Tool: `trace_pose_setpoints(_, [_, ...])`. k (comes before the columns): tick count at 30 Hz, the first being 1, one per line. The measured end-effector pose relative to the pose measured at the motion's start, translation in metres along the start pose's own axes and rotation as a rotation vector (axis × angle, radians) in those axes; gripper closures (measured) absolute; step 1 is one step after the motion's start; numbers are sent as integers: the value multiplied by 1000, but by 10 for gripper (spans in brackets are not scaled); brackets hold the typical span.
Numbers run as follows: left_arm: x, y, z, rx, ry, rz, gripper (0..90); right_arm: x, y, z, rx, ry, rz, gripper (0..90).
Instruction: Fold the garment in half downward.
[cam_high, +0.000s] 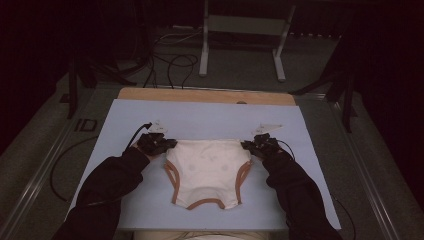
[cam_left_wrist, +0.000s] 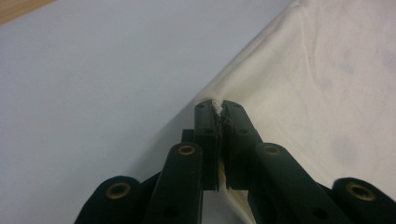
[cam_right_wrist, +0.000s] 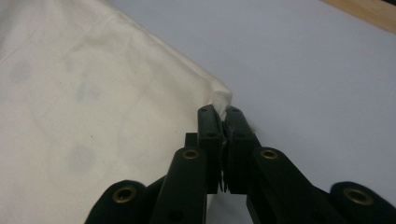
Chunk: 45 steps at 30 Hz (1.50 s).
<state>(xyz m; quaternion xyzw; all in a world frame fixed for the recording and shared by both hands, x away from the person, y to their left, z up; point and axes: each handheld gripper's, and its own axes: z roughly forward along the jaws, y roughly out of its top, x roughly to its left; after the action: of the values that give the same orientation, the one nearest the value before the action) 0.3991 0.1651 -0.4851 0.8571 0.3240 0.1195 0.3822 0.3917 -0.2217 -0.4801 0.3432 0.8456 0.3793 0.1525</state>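
Sleeves (cam_high: 107, 190) cut off btm | garment (cam_high: 207, 170) corners hidden in L gripper (cam_high: 170, 145), R gripper (cam_high: 248, 145)

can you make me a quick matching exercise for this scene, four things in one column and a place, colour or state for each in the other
Things:
1. left tongs
2. right tongs
3. leg-opening trim
4. table cover

Descriptions:
A. pale blue, lying flat under the garment
B. orange-brown, edging the cream baby garment
C. shut on the garment's top corner at the left of the high view
D. shut on the garment's top corner at the right of the high view

Pairs: 1-C, 2-D, 3-B, 4-A
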Motion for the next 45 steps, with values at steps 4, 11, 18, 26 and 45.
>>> trace_pose_setpoints(4, [5, 5, 1, -6, 8, -1, 871, -4, 6, 2, -2, -10, 3, 875])
trace_pose_setpoints(11, [11, 12, 5, -20, 28, -6, 871, -10, 14, 5, -14, -26, 9, 875])
trace_pose_setpoints(18, [19, 20, 8, -28, 56, -9, 871, -15, 25, 11, -15, -58, 0, 874])
trace_pose_setpoints(26, [29, 25, 17, -12, 77, -21, 870, -20, 31, 23, -4, -69, 12, 874])
trace_pose_setpoints(45, [39, 25, 42, 9, 111, -51, 868, -36, 33, 50, 47, -95, 53, 873])
